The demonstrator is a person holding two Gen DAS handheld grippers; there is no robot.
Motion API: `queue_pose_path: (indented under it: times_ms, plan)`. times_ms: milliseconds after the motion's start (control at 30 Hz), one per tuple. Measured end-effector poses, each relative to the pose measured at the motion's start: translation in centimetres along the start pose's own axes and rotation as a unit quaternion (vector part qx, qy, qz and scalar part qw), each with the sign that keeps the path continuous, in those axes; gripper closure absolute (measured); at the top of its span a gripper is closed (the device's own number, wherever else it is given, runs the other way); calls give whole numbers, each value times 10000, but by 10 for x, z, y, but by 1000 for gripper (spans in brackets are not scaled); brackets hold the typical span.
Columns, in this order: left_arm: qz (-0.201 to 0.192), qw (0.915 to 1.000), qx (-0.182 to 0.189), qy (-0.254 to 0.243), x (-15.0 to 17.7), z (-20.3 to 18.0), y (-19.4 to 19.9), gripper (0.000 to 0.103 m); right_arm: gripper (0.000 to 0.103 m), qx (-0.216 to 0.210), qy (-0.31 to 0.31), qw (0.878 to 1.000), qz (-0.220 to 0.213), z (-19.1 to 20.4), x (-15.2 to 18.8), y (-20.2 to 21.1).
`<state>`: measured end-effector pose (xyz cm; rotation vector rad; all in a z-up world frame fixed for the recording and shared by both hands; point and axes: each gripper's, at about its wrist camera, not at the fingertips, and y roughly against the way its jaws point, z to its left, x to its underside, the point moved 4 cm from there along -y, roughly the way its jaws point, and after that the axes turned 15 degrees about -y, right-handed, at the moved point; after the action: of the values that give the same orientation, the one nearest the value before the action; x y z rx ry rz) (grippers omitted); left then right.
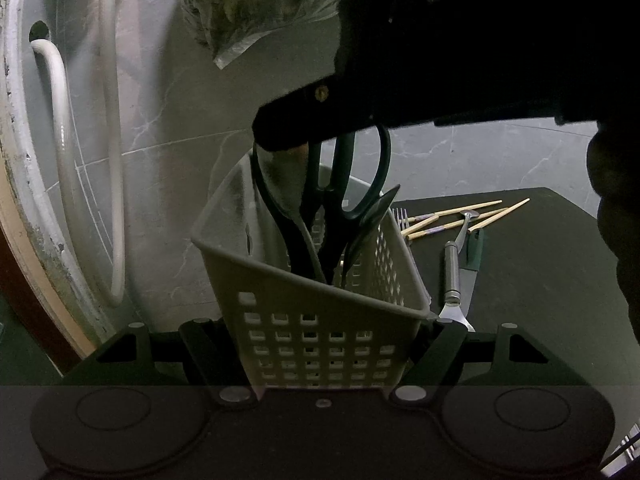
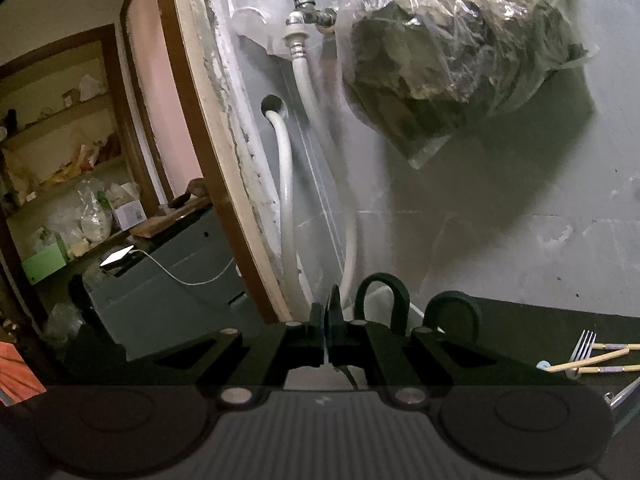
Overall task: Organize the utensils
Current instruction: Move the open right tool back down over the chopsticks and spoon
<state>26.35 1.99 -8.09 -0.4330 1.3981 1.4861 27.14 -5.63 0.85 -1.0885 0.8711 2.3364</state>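
Perforated utensil basket (image 1: 320,320) sits at the dark worktop (image 1: 540,272) edge, clamped on both sides by the left hand-held gripper (image 1: 316,344); scissors (image 1: 352,184) and dark utensils stand inside. Right hand-held gripper (image 2: 326,320) above it, clenched on a thin dark utensil handle (image 2: 333,300). Beside the basket lie chopsticks (image 1: 460,212), fork (image 1: 400,216), metal-handled tool (image 1: 452,268). Tiled wall, white hoses (image 1: 60,128) behind.

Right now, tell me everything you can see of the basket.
The basket is a pale, plastic-looking caddy with a smooth rolled rim and walls pierced by rows of square holes. It stands about upright at the edge of the dark table, clamped between the fingers of the left gripper near its base. Dark scissors and other dark utensil handles stand inside it. A peeler lies beside it.
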Motion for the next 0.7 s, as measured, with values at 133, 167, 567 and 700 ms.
queue_pose_path:
  times_ms: [133,167,567,700]
  plan:
    - [1,10000,3,-4,0,0,0,27,95,48,-91,9999,43,-5,0,-2]
    - [3,10000,-1,0,0,0,0,27,89,28,-138,9999,14,-7,-2,0]
    - [44,10000,35,-36,-2,0,-3,26,28,736,-874,9869,-1138,-60,-35,58]
    - [113,9999,23,-108,-2,-1,-3,26,4,1240,-1055,9791,-1219,-83,-31,72]
